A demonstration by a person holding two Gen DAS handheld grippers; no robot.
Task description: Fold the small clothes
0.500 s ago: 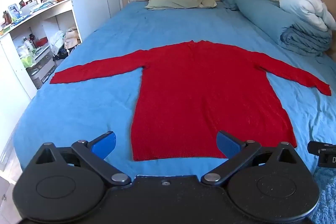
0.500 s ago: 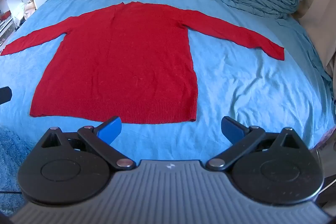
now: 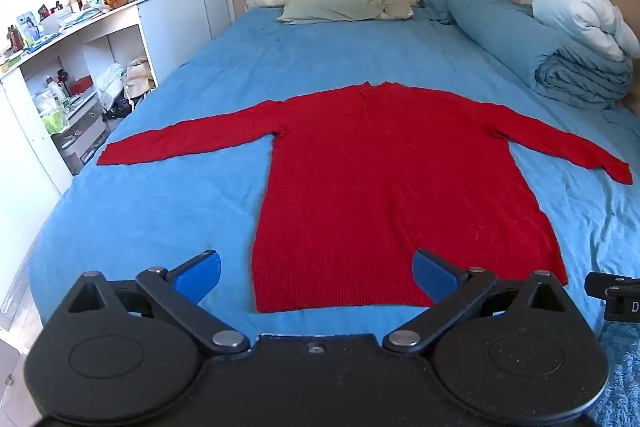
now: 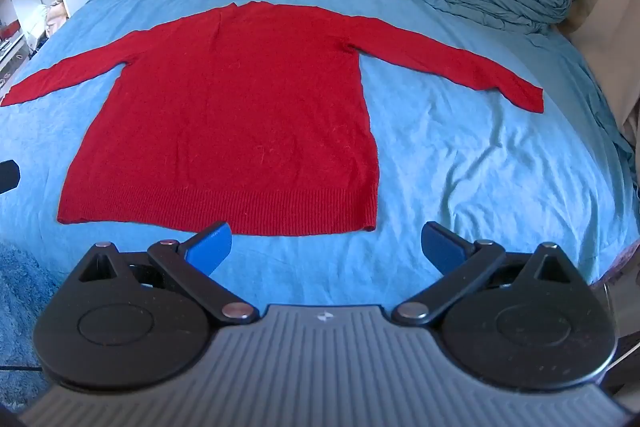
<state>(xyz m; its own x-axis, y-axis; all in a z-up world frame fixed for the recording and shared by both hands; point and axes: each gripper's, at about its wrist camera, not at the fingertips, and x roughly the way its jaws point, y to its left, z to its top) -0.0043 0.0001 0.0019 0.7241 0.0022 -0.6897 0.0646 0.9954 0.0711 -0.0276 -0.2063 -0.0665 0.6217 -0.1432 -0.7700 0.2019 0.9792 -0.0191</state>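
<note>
Looking at the bed [image 3: 168,187]: blue sheet fills most of both views, rolled duvet [image 3: 560,67] upper right, green pillow [image 3: 344,9] at top centre. Red sweater [image 3: 400,187] lies flat mid-frame, sleeves spread out left and right, ribbed hem [image 4: 256,217] nearest the cameras, collar toward the headboard. No fold made yet, so this reads as the start: approach before first grasp. Left gripper [image 3: 316,273] hovers low in its frame over the hem's left corner, jaws wide, nothing between them. Right gripper [image 4: 326,247] sits bottom centre of its view near the hem's right corner, jaws wide too, empty. Next move likely: drop onto a sleeve or hem edge, pinch a single layer, fold inward.
</note>
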